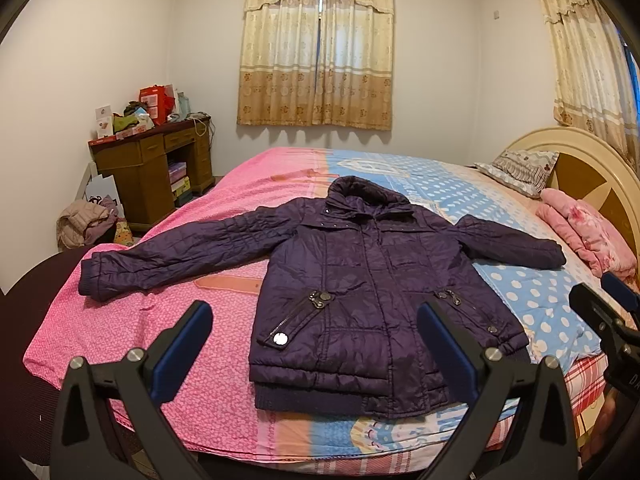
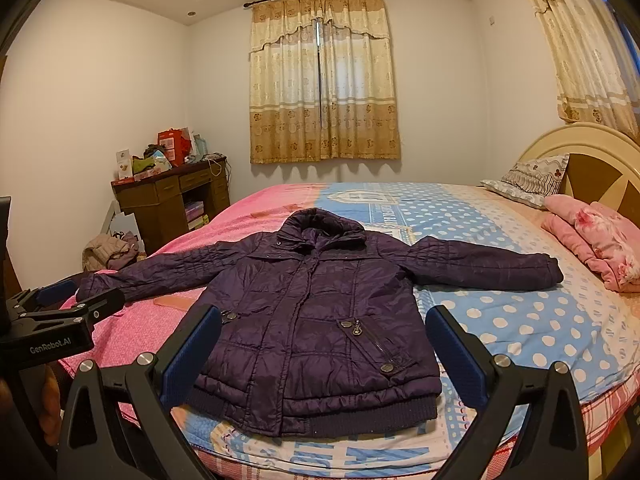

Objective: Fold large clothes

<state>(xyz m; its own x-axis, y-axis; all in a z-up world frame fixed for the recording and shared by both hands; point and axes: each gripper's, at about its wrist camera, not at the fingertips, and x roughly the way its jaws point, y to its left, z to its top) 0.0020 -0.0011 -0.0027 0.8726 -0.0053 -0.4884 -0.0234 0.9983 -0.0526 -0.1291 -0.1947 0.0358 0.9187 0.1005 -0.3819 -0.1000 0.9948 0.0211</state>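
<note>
A dark purple quilted jacket lies flat, front up, on the bed, both sleeves spread out sideways and its hood away from me. It also shows in the right wrist view. My left gripper is open and empty, held above the jacket's hem near the bed's front edge. My right gripper is open and empty, also held above the hem. The right gripper shows at the right edge of the left wrist view. The left gripper shows at the left edge of the right wrist view.
The bed has a pink and blue dotted cover. A pillow and a folded pink blanket lie by the headboard at right. A cluttered wooden desk and a clothes pile stand at left.
</note>
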